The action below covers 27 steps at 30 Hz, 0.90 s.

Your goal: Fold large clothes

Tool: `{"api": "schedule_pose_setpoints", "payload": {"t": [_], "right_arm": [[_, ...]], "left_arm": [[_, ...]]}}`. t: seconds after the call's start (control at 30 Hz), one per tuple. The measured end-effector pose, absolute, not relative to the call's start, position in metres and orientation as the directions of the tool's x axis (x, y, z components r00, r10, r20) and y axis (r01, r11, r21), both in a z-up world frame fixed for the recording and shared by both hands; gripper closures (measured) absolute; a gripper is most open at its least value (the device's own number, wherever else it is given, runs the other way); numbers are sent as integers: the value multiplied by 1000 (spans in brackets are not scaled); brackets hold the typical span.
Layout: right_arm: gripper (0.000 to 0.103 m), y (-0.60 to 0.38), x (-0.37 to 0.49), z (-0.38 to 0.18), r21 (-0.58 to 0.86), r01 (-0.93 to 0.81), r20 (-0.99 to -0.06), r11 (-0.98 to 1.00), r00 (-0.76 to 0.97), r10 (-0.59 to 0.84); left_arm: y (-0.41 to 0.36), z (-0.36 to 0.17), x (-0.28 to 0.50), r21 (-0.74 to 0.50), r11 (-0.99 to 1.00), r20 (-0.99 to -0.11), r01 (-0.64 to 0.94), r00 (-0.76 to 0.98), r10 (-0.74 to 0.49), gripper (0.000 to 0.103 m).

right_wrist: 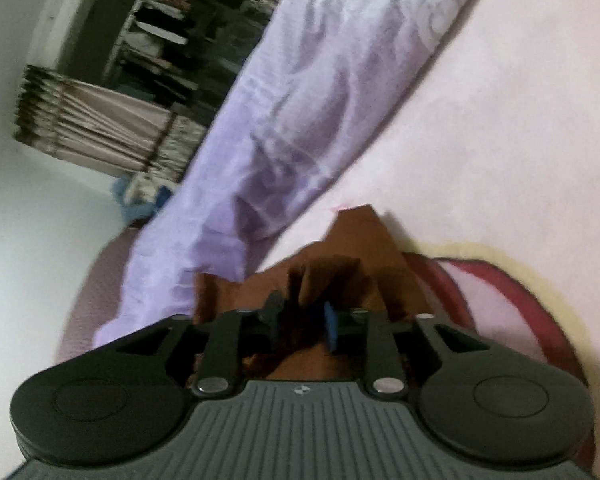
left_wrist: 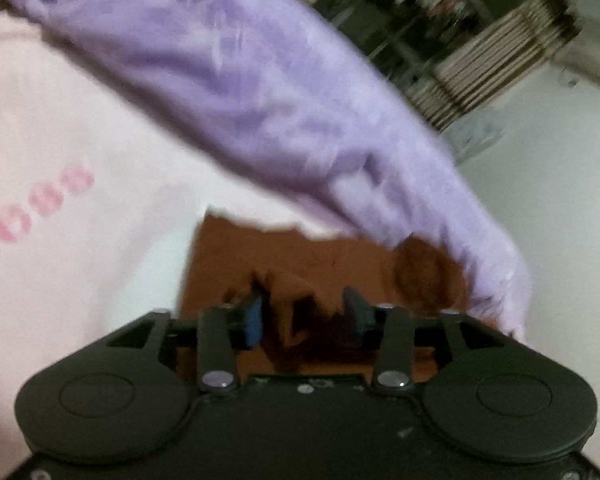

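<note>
Background: shelving [left_wrist: 416, 28] and stacked folded fabric [left_wrist: 500, 64] are standing beyond the work surface; both views are blurring.
Surface: pink sheet [left_wrist: 60, 120] with pink lettering is covering the bed.
Lilac garment: lilac cloth [left_wrist: 240, 92] is lying as a long band diagonally across the sheet, also showing in the right view [right_wrist: 300, 120].
Brown garment: brown cloth [left_wrist: 300, 256] is lying bunched just ahead of both grippers, its far edge touching the lilac cloth.
Left gripper [left_wrist: 306, 316]: jaws are standing partly open; brown folds are sitting between the pads, which are not pressing on them.
Right gripper [right_wrist: 302, 316]: jaws are standing partly open over the brown cloth [right_wrist: 360, 240]; a fold is rising between the pads without being clamped.
</note>
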State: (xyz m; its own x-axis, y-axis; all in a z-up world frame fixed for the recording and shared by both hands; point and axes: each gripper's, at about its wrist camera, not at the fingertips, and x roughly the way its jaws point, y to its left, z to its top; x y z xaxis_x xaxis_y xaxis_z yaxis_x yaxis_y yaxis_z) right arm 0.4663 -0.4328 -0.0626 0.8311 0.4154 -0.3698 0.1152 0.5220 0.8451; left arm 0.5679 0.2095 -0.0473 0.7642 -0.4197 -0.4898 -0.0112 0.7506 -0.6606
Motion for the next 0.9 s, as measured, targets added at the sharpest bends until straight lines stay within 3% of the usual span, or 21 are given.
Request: {"api": "schedule_pose_setpoints", "payload": {"t": [0.03, 0.1, 0.17, 0.3, 0.47, 0.63, 0.7, 0.73, 0.77, 0.8, 0.9], "right_arm": [[42, -435, 460, -56, 838, 84, -348, 539, 843, 410], [19, -437, 442, -39, 795, 35, -313, 605, 879, 360], [18, -435, 434, -28, 739, 3, -311, 673, 888, 338], [20, -418, 442, -27, 616, 50, -430, 786, 858, 282], [25, -396, 457, -36, 548, 80, -493, 833, 835, 244], [25, -373, 456, -29, 455, 52, -503, 889, 839, 208], [36, -367, 455, -27, 417, 54, -503, 907, 845, 181], [55, -365, 454, -26, 400, 55, -505, 915, 847, 169], [67, -364, 454, -25, 379, 65, -512, 923, 845, 151], [89, -364, 455, -23, 358, 88, -526, 929, 842, 123], [95, -367, 451, -15, 355, 123, -513, 927, 855, 84]], "left_arm": [[213, -38, 563, -635, 772, -480, -15, 791, -379, 40], [223, -21, 548, -583, 812, -451, -2, 833, -321, 39], [229, -18, 543, -576, 817, -448, 20, 829, -336, 39], [213, -35, 550, -495, 869, -526, 6, 794, -305, 39], [192, -62, 564, -502, 864, -578, -19, 751, -319, 39], [174, -62, 568, -487, 873, -559, 5, 766, -316, 41], [166, -59, 567, -445, 895, -567, 5, 773, -286, 51], [163, -56, 566, -418, 908, -572, 3, 776, -266, 65], [159, -54, 566, -391, 920, -582, 1, 775, -248, 95], [157, -52, 565, -375, 927, -591, -9, 773, -232, 96], [162, -39, 560, -406, 913, -542, -24, 811, -220, 98]]}}
